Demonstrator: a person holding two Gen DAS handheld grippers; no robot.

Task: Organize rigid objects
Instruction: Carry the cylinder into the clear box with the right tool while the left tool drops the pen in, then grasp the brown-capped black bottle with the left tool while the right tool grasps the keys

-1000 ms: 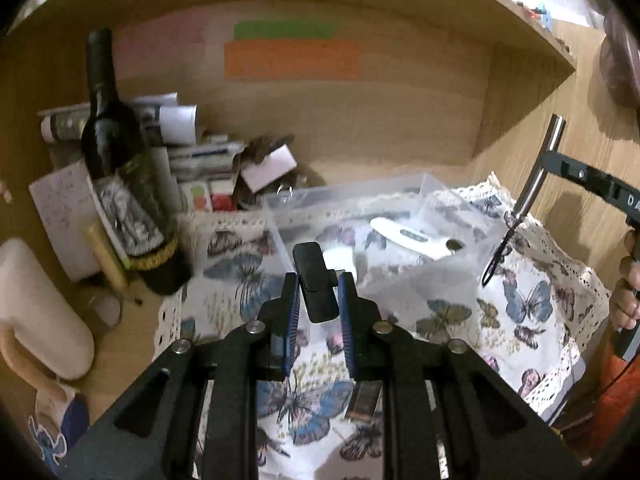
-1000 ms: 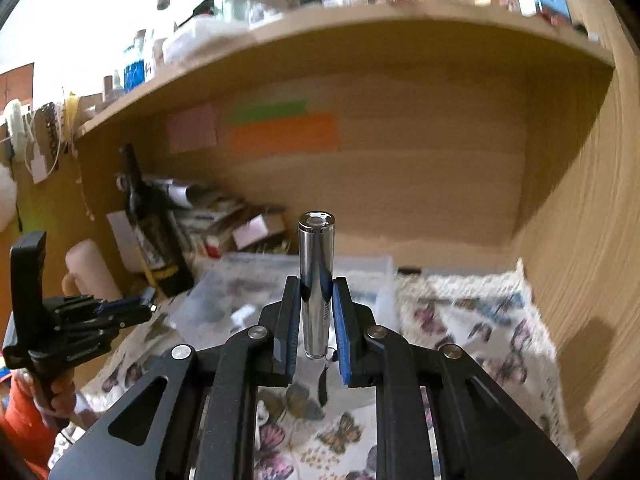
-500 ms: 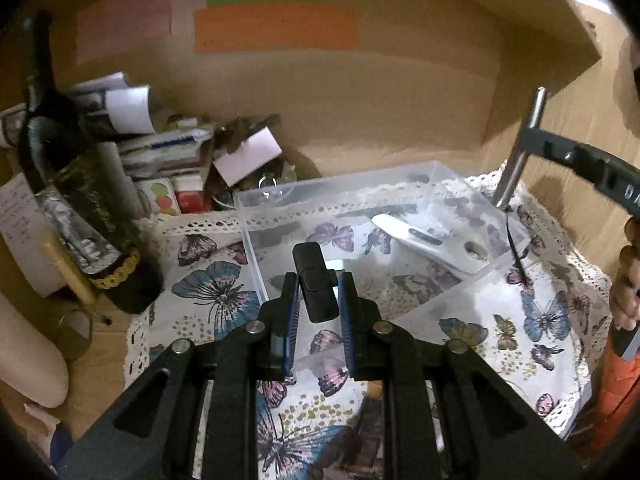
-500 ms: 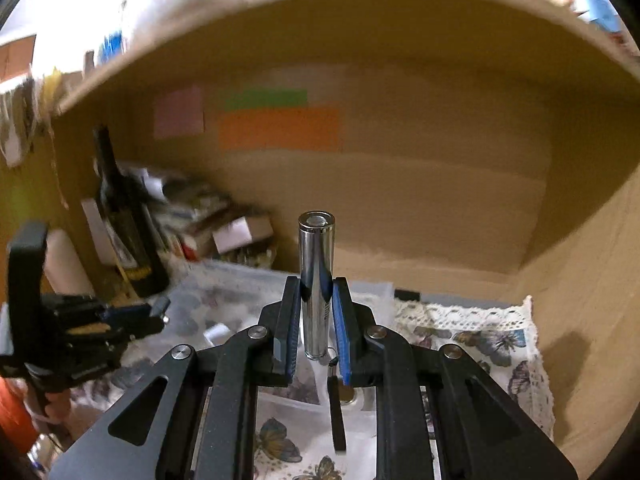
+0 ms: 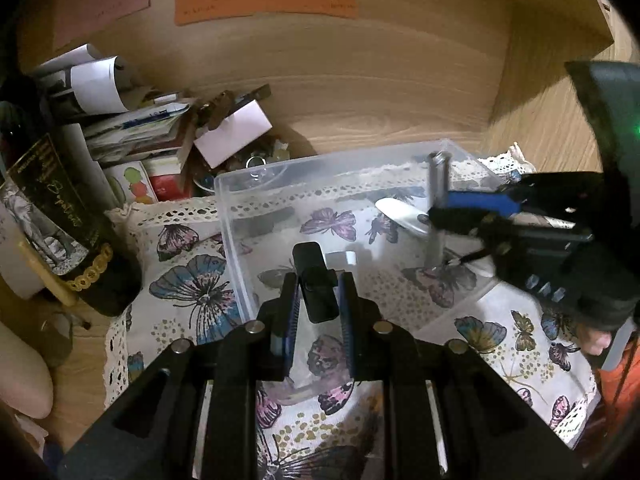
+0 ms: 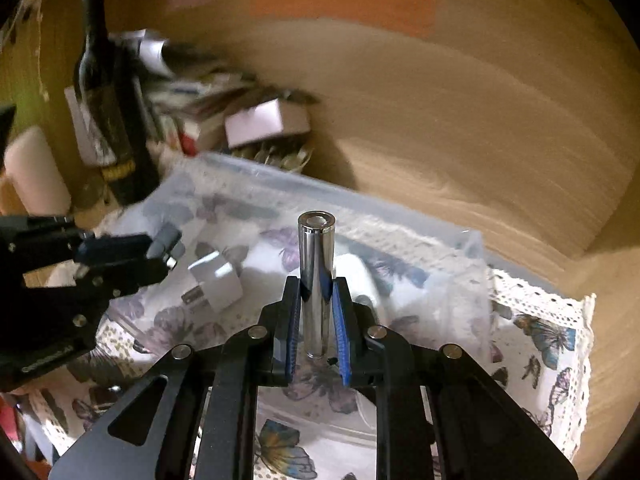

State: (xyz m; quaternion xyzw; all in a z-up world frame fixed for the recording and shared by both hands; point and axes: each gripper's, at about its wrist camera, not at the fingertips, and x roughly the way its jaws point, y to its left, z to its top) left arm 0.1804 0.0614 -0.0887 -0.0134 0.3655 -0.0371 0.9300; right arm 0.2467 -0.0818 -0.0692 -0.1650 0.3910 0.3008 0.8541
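A clear plastic bin point(image 5: 236, 216) sits on a butterfly cloth point(image 5: 188, 280). My left gripper point(image 5: 318, 300) is shut on a small black rectangular object point(image 5: 314, 284), held over the bin's near-left part. My right gripper point(image 6: 317, 316) is shut on an upright shiny metal cylinder point(image 6: 316, 276), inside the bin at its right; it shows in the left wrist view point(image 5: 438, 208) too. In the bin lie a white charger plug point(image 6: 216, 280) and a white oblong object point(image 5: 400, 216).
A dark wine bottle point(image 5: 52, 216) stands left of the bin. Papers, boxes and a white card point(image 5: 232, 128) are piled at the back left. The wooden back wall point(image 5: 360, 72) and side wall point(image 5: 560, 120) close in the nook.
Both grippers moved forward toward the bin. The right gripper lowered the metal cylinder into the bin's right side. The left gripper with the black object came over the bin's near edge.
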